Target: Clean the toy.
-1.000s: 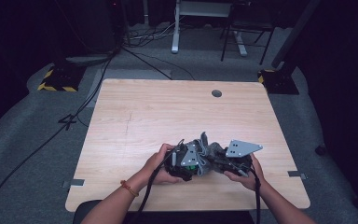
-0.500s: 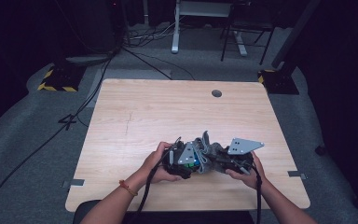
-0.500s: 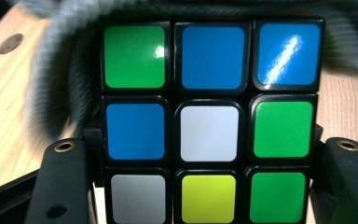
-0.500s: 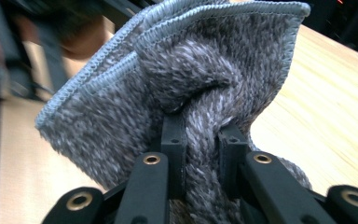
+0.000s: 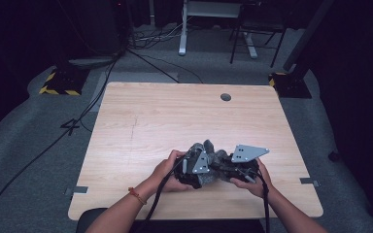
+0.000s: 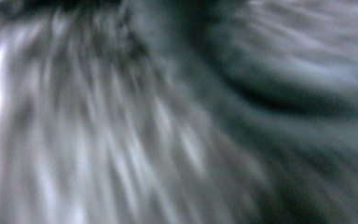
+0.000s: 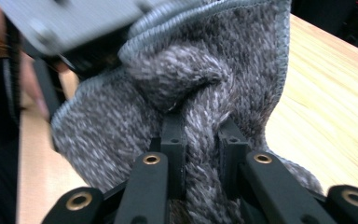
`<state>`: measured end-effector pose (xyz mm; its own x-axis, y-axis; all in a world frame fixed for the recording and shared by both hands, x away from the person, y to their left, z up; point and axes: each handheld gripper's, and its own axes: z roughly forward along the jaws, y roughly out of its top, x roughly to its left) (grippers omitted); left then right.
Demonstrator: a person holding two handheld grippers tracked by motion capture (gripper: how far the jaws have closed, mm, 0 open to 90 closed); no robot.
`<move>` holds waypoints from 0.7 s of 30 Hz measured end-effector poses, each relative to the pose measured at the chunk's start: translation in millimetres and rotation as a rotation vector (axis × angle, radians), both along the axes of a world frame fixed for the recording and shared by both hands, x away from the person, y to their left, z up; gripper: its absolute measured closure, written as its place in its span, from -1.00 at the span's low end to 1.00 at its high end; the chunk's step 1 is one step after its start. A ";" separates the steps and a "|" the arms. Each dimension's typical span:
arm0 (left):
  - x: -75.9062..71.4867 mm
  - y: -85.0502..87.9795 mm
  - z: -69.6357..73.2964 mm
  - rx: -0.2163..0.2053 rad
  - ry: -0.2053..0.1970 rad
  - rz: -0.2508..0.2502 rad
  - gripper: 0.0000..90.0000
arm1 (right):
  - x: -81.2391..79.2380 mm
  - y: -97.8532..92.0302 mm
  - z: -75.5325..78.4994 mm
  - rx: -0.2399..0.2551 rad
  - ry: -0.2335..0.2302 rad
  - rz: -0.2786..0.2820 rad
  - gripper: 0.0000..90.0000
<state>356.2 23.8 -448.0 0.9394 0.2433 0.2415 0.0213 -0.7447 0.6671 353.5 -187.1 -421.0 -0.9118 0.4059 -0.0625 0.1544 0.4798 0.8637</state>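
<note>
Soft, limp grey cloth [image 7: 205,88] near surface's [image 5: 150,121] front edge, both tools [image 5: 194,170] [image 7: 203,135] pinching bunched folds; grip folds, not edges.

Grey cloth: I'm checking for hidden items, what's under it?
The grey cloth sits bunched on the bare wooden table between both grippers; whatever lies beneath the bunch is covered.

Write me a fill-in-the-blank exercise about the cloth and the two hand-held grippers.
1. The fuzzy grey knitted cloth is bunched between two ____.
2. The right hand-held gripper is ____ on a fold of it.
3. The left hand-held gripper lies near the pale wooden table's ____ edge.

Missing words: hand-held grippers; shut; near
</note>
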 end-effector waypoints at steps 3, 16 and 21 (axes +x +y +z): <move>-0.2 4.8 4.4 -0.039 0.002 -0.002 -0.27 | 4.7 -5.6 -2.2 -0.010 -0.002 -0.031 0.72; -0.3 18.4 16.9 -0.175 0.007 -0.020 -0.26 | 21.7 -26.3 -20.3 0.000 0.097 -0.055 0.72; -1.3 14.0 11.9 -0.146 0.005 -0.036 -0.27 | 16.8 -25.1 -14.9 0.125 0.136 0.022 0.72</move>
<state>354.8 37.8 -436.1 0.9493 0.2416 0.2014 0.0000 -0.6403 0.7682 370.2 -212.3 -435.9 -0.9172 0.3824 0.1121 0.2648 0.3746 0.8886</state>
